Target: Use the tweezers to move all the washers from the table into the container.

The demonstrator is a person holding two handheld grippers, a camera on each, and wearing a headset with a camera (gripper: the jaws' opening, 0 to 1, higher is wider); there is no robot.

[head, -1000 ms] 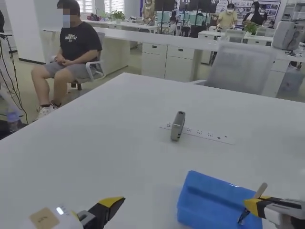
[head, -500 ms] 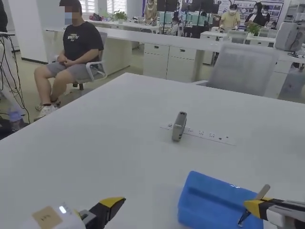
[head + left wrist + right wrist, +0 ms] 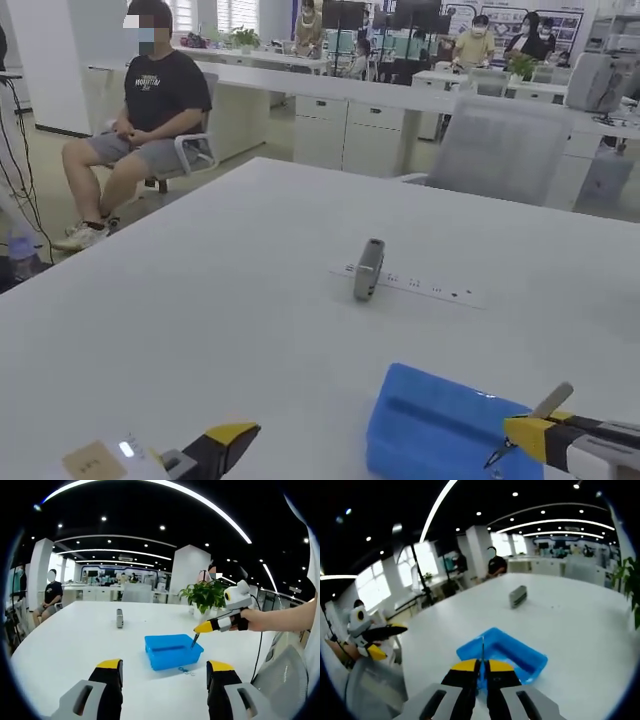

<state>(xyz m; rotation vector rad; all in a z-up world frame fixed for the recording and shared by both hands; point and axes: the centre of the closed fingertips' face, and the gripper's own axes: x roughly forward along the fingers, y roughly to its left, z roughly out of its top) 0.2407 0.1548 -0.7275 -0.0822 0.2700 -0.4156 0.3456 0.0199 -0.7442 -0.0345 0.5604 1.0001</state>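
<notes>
A blue container (image 3: 430, 430) sits on the white table (image 3: 230, 300) near its front edge. My right gripper (image 3: 525, 440) is shut on thin tweezers (image 3: 497, 455), whose tip hangs just over the container's right part. In the right gripper view the tweezers (image 3: 482, 650) stick out from the closed jaws of my right gripper (image 3: 481, 667) above the container (image 3: 502, 652). My left gripper (image 3: 165, 667) stands open and holds nothing, short of the container (image 3: 173, 651). Small metal washers (image 3: 186, 670) lie on the table beside the container's near corner.
A grey device (image 3: 368, 268) rests on a flat white power strip (image 3: 430, 288) mid-table. A person (image 3: 150, 100) sits on a chair beyond the table's left edge. A grey office chair (image 3: 500, 150) stands at the far side. A potted plant (image 3: 207, 595) is on the right.
The head camera has shifted slightly. Both grippers and the tweezers stay about where they were over the table's front edge.
</notes>
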